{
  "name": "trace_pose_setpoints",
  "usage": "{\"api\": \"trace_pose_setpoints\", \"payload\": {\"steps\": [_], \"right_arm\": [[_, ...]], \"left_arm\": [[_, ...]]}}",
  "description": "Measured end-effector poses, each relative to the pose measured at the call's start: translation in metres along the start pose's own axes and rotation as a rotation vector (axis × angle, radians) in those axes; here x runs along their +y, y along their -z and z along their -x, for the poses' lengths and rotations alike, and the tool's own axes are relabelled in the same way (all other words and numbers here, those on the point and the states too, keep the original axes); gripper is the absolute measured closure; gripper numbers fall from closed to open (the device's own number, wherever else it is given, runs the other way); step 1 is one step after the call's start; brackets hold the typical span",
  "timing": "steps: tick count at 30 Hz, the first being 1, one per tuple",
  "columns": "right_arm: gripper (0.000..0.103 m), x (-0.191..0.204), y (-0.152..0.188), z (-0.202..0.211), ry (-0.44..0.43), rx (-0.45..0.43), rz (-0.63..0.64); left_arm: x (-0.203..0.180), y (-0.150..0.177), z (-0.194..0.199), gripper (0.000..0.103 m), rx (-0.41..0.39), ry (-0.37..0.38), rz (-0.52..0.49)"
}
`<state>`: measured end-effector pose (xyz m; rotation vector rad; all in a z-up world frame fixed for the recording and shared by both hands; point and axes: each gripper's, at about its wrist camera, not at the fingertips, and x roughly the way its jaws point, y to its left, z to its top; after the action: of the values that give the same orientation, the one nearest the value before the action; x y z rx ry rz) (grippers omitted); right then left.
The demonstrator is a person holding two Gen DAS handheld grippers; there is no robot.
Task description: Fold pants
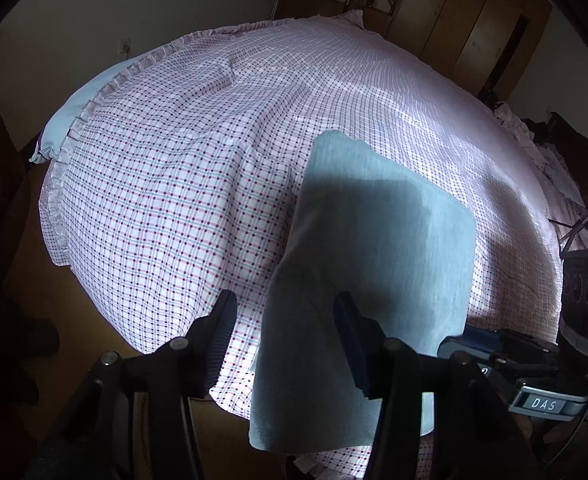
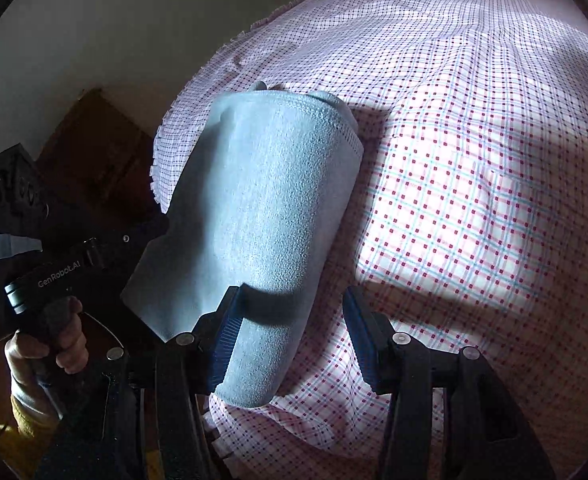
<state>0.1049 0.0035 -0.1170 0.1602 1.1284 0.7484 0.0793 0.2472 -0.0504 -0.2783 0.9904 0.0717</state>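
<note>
pants (image 1: 373, 248): pale blue-grey, folded into a long flat stack on the bed, lying lengthwise ahead of both claws; the near end hangs over the bed's front edge.
left claw (image 1: 284, 344): its 2 jaws stand about half apart over the near end of the pants; the fabric shows in the gap, the pads do not press on it, nothing is held.
right claw (image 2: 292, 340): jaws about half apart; the near corner of the pants (image 2: 262, 216) lies against the left pad, the right pad stands clear over the bedspread, no grip.
bedspread (image 1: 166, 184): white with pink and teal checks and dark dots, frilled at the edge; it spreads under the pants and to both sides of each claw, sunlit beyond the pants.
hand (image 2: 50, 344): left of the right claw, wrapped around the handle of the left claw's body.
wardrobe (image 1: 465, 20): brown wooden doors far ahead of the left claw, past the bed.
</note>
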Motion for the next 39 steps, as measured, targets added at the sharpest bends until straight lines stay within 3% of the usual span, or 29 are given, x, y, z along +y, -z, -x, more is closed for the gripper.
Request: {"api": "trace_pose_setpoints", "payload": {"steps": [8, 17, 19, 21, 23, 26, 32, 39], "right_arm": [[0.058, 0.005, -0.005, -0.017, 0.005, -0.001, 0.007], [0.057, 0.019, -0.025, -0.050, 0.038, -0.020, 0.022], [0.057, 0.017, -0.026, -0.051, 0.029, -0.024, 0.007], [0.062, 0.022, -0.026, -0.048, 0.026, -0.034, 0.021], [0.075, 0.031, -0.027, -0.042, 0.041, -0.049, 0.064], [0.085, 0.046, -0.028, -0.028, 0.025, -0.078, 0.111], [0.087, 0.070, -0.037, 0.009, 0.008, -0.145, 0.192], [0.087, 0.054, -0.060, 0.085, -0.001, -0.262, 0.223]], "left_arm": [[-0.006, 0.003, -0.017, 0.050, 0.021, 0.044, -0.049], [0.002, -0.002, -0.045, 0.048, 0.052, 0.111, -0.002], [0.007, -0.003, -0.049, 0.048, 0.032, 0.161, 0.017], [0.016, -0.003, -0.054, 0.050, 0.020, 0.233, 0.066], [0.027, 0.000, -0.057, 0.055, 0.016, 0.298, 0.136], [0.036, 0.005, -0.053, 0.060, 0.001, 0.343, 0.195], [0.005, -0.003, -0.018, 0.064, -0.085, 0.287, 0.057], [-0.060, -0.037, 0.008, 0.063, -0.171, 0.364, -0.060]]}}
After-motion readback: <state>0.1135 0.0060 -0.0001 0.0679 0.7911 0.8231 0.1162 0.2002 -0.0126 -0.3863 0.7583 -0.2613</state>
